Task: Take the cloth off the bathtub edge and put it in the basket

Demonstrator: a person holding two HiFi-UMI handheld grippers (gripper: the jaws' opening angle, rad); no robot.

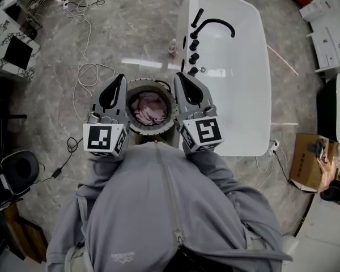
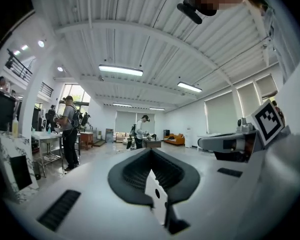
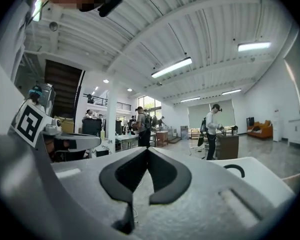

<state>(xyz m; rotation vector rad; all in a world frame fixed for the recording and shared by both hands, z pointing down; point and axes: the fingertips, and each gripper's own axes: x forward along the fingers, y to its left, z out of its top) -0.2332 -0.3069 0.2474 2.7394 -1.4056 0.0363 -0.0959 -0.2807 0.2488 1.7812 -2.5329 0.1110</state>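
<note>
The pink cloth (image 1: 150, 107) lies bunched inside the round basket (image 1: 137, 125), which stands on the floor at the left of the white bathtub (image 1: 243, 95). My left gripper (image 1: 122, 78) is held just left of the basket, shut with nothing in it. My right gripper (image 1: 178, 75) hovers at the basket's right, between it and the tub, also shut and holding nothing. In the left gripper view the jaws (image 2: 151, 152) meet and point across the room. The right gripper view shows its jaws (image 3: 148, 150) pressed together the same way.
A black faucet (image 1: 215, 24) and knobs sit on the tub's left edge. A small bottle (image 1: 172, 45) stands on the floor by the tub. Cables (image 1: 85, 72) trail to the left, a chair (image 1: 20, 171) at lower left, a cardboard box (image 1: 309, 160) at right. People stand far off.
</note>
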